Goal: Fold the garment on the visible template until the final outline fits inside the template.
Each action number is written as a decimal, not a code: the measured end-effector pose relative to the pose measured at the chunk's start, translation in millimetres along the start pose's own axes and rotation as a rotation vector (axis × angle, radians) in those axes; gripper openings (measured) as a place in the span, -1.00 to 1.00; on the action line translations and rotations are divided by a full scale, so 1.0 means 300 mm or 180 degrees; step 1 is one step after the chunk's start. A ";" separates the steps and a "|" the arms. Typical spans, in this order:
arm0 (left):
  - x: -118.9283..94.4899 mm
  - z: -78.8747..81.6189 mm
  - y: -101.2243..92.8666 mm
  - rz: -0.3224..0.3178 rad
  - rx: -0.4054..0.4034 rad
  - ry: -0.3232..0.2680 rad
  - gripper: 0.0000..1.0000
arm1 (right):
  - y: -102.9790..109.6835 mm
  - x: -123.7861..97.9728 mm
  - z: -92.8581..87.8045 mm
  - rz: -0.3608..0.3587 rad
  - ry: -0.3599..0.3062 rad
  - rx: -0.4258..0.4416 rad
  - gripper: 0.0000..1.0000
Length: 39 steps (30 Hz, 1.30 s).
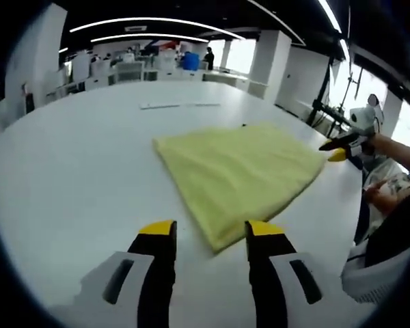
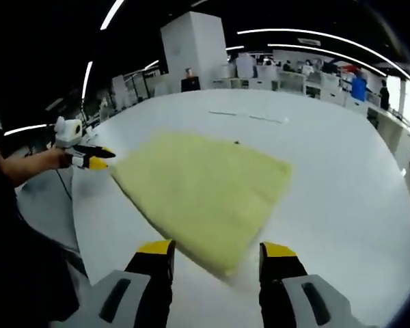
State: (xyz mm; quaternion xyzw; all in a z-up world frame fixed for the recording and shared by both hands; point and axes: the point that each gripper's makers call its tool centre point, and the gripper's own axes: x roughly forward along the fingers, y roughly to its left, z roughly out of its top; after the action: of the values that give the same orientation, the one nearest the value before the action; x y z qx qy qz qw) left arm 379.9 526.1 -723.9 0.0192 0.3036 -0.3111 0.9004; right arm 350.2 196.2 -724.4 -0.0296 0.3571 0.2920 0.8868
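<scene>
A pale yellow garment (image 1: 239, 171) lies flat on the white round table (image 1: 75, 178), folded into a rough wedge. In the left gripper view its near corner points between my left gripper's (image 1: 210, 231) black, yellow-tipped jaws, which stand wide open just short of the cloth. In the right gripper view the garment (image 2: 198, 191) also reaches towards my right gripper (image 2: 217, 250), open with the near corner between its jaws. The right gripper (image 1: 338, 152) also shows at the cloth's far right corner. The left gripper (image 2: 99, 161) shows at the cloth's left corner, held by a hand.
Thin pale strips (image 1: 179, 105) lie on the table beyond the garment, also seen as strips (image 2: 249, 116) in the right gripper view. The person's arm (image 1: 400, 154) and body are at the table's edge. Office desks, pillars and a tripod stand beyond the table.
</scene>
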 end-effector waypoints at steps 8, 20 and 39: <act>-0.055 0.088 -0.045 -0.0018 0.0072 -0.0257 0.32 | 0.078 -0.044 0.083 0.0108 -0.0238 0.0210 0.44; -0.123 0.139 -0.106 -0.0079 -0.0164 -0.0414 0.90 | 0.131 -0.123 0.170 0.0019 -0.0565 0.0317 0.98; -0.155 0.160 -0.101 -0.0005 -0.0167 -0.0409 0.98 | 0.158 -0.152 0.183 -0.0001 -0.0554 0.0344 0.98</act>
State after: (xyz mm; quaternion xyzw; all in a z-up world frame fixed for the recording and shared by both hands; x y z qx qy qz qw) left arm 359.1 516.5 -654.1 -0.0246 0.2532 -0.3043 0.9180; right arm 332.3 227.1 -646.7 0.0436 0.2939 0.2736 0.9148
